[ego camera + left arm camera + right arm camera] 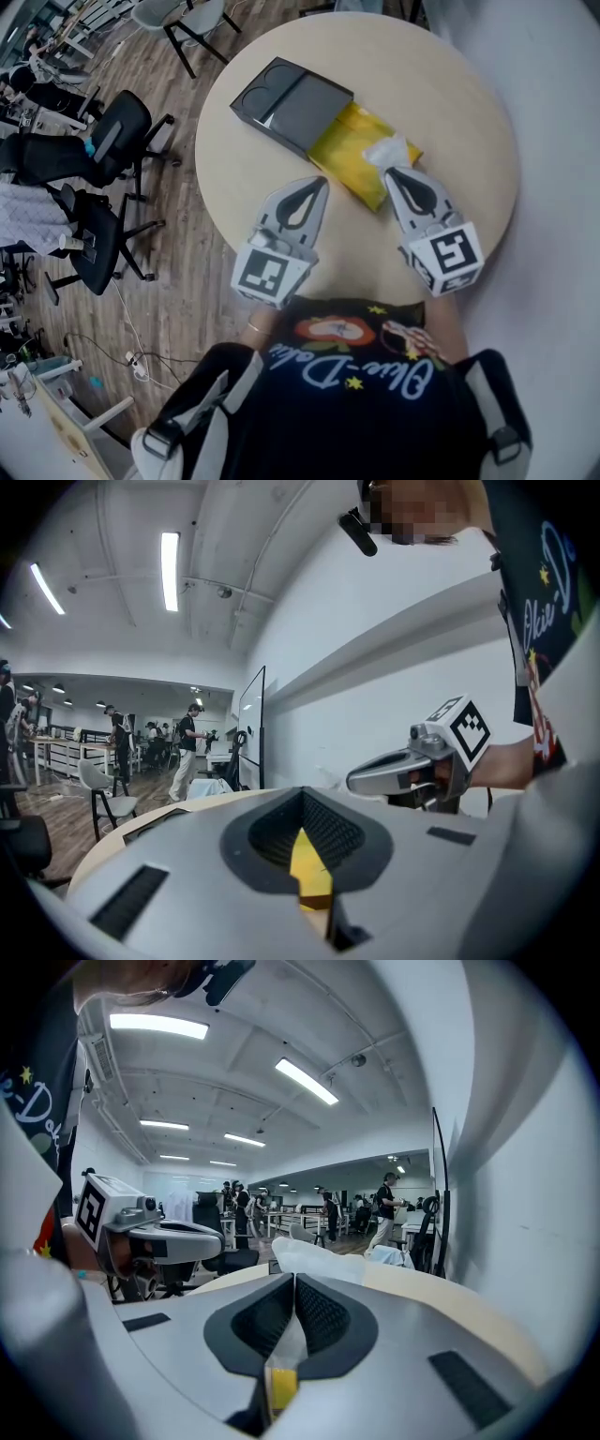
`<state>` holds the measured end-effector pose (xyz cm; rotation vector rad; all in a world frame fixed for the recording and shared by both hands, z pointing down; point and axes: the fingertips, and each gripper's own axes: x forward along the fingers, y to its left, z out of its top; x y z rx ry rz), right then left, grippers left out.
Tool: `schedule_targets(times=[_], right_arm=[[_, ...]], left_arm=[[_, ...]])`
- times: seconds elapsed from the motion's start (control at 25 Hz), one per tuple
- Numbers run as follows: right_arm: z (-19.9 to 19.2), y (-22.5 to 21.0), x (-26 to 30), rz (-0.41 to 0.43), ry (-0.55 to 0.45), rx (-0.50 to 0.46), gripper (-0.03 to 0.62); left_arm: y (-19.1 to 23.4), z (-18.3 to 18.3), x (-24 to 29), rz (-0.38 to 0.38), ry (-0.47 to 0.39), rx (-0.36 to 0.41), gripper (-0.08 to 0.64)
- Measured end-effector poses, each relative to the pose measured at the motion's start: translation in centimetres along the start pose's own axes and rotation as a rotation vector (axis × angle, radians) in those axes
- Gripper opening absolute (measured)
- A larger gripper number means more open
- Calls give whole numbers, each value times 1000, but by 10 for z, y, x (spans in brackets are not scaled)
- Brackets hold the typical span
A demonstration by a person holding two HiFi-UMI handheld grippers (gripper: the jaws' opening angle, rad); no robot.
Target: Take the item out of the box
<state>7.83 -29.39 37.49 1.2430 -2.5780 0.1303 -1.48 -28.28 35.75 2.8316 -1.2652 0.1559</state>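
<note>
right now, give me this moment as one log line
left gripper: shut on yellow packet | right gripper: shut on white tissue | yellow packet: partly out of black box

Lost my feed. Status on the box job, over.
Left gripper shut, empty. Right gripper shut on white paper. Yellow packet partly out of dark box. Nothing blocking.

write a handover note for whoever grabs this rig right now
Left tongs: shut, pinching the yellow packet at its near edge.
Right tongs: shut on the white paper at the packet's free end.
Box lies on the table, with the packet sticking out of its open side.
Done: packet gripped and partly out.
Left: draw it fully clear of the box.
</note>
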Motion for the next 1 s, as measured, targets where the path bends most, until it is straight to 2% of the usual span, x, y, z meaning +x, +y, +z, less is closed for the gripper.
schedule_targets(times=[1.0], right_arm=[[9, 7, -13, 7, -49, -25, 5]], left_arm=[[-9, 0, -10, 1, -12, 7, -14]])
